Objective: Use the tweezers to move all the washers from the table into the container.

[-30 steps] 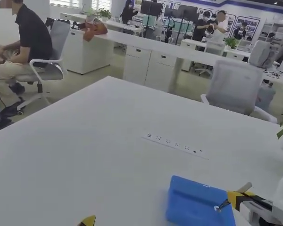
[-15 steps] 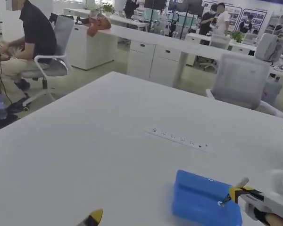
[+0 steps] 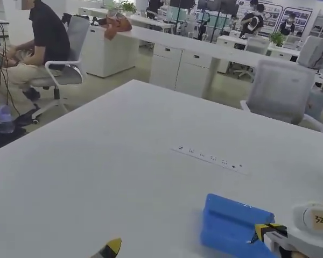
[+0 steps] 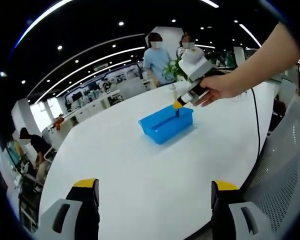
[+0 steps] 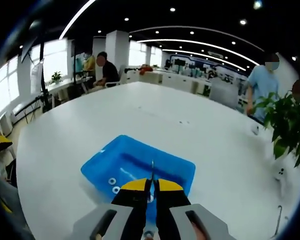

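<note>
Now your right gripper (image 5: 151, 186) is clamped on the tweezers (image 5: 152, 171), tips down over the blue container (image 5: 172, 167), where two washers (image 5: 112, 181) already lie. Your left gripper (image 4: 155, 185) hangs jaws apart over the table (image 4: 140, 165). Whether more washers remain, I can't tell.

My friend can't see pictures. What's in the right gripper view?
The right gripper, jaws shut on thin tweezers, holds them over a blue container on a white table. Two washers lie inside the container.
</note>
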A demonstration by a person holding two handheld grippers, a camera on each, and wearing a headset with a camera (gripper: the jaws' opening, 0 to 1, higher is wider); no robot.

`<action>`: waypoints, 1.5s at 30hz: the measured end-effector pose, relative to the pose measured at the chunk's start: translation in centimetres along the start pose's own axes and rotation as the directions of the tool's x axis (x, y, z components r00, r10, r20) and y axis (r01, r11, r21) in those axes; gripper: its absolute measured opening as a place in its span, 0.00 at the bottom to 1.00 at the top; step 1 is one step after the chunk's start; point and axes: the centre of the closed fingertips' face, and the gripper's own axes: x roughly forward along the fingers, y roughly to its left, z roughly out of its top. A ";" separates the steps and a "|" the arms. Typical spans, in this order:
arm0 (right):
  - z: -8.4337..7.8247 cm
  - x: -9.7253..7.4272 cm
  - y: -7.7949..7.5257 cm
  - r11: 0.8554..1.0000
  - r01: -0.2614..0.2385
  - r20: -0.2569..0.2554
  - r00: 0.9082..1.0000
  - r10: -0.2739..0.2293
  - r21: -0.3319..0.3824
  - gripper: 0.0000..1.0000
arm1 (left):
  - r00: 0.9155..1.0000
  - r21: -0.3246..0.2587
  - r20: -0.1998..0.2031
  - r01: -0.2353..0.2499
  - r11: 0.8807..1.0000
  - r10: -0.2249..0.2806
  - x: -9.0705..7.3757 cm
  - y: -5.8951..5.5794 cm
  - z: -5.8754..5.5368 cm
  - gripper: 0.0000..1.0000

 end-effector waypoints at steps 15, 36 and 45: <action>-0.6 0.4 0.2 0.998 -0.025 -0.009 1.000 0.025 0.056 0.02 | 1.000 -0.020 0.014 -0.007 1.000 0.007 -0.1 0.2 0.2 0.96; 2.7 -4.7 -0.7 0.987 -0.025 0.144 0.990 0.002 0.157 0.03 | 1.000 -0.006 0.007 -0.002 1.000 0.002 0.0 0.0 0.1 0.95; 2.7 -8.6 0.2 0.977 -0.019 0.190 0.981 -0.021 0.210 0.03 | 1.000 0.004 0.006 0.003 1.000 -0.003 0.0 -0.2 0.1 0.95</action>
